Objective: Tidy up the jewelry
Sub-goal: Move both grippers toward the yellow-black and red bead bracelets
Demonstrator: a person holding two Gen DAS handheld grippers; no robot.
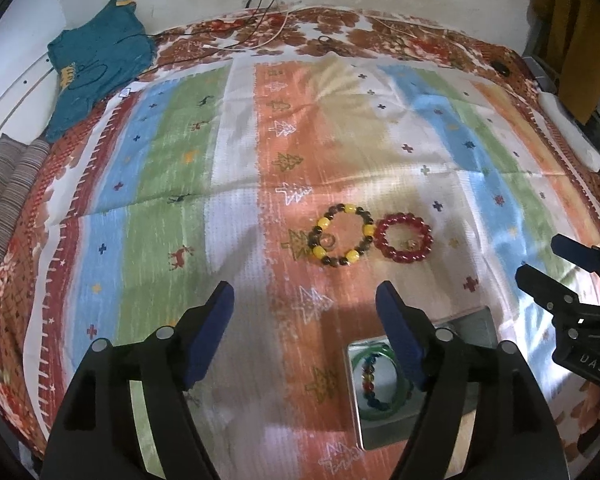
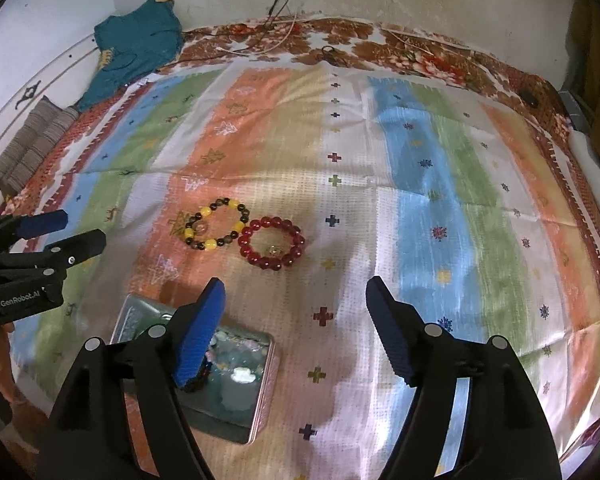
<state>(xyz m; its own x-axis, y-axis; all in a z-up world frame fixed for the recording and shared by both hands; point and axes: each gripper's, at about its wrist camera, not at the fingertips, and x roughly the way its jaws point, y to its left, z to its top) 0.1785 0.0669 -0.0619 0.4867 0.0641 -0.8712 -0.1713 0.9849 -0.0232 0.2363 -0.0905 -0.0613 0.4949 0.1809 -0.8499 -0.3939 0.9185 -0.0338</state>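
Note:
A yellow-and-brown bead bracelet [image 1: 341, 234] [image 2: 217, 224] and a red bead bracelet [image 1: 403, 239] [image 2: 271, 247] lie side by side, touching, on the striped cloth. An open metal tin [image 1: 384, 432] [image 2: 256, 412] sits near me, holding a green bangle [image 1: 396, 402] and a multicoloured bead bracelet [image 1: 370, 382]. My left gripper [image 1: 305, 332] is open and empty above the cloth, just left of the tin. My right gripper [image 2: 294, 330] is open and empty, just right of the tin. Each gripper shows in the other's view, the right one [image 1: 540, 260] and the left one [image 2: 76, 230].
The striped cloth [image 1: 204, 184] lies over a floral sheet [image 1: 340, 28]. A teal garment [image 1: 96, 60] and a folded striped fabric [image 1: 8, 196] are at the far left. Cables [image 1: 268, 8] run along the back wall. A white object [image 1: 568, 128] lies at the right edge.

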